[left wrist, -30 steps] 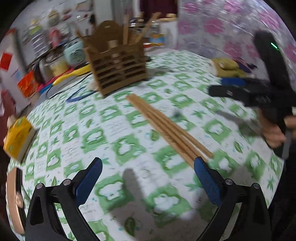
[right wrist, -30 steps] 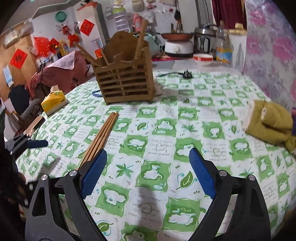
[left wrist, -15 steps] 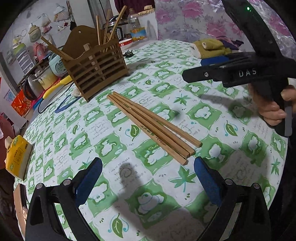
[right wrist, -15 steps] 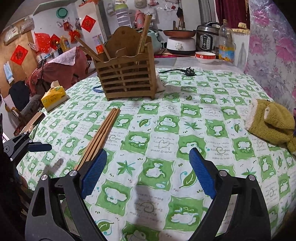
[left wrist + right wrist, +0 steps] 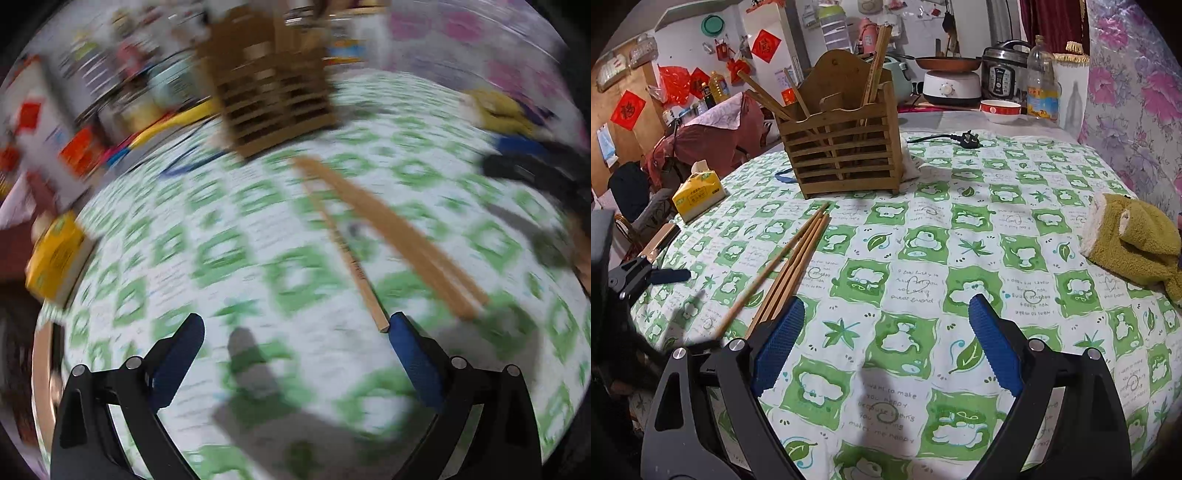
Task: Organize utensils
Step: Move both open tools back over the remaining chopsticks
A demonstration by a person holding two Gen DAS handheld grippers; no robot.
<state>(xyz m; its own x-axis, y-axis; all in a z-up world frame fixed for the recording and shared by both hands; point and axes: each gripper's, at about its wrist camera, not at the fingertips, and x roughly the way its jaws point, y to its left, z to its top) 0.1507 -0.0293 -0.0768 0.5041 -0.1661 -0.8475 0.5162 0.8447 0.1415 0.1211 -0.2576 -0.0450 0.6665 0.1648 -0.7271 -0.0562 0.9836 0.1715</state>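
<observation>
Left wrist view, chopsticks (image 5: 388, 229) beside right jaw, jaws apart.

I see a round table (image 5: 1015, 155) in green-checked cloth; behind it, a white wall (image 5: 683, 48) with red decorations (image 5: 764, 45), floral wall (image 5: 1137, 92) at its right.

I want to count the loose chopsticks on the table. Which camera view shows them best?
The right wrist view: it is sharp, and the chopsticks lie separated enough to count, one splayed apart from the bundle. The left wrist view shows the chopsticks closer but smeared by motion blur.
</observation>
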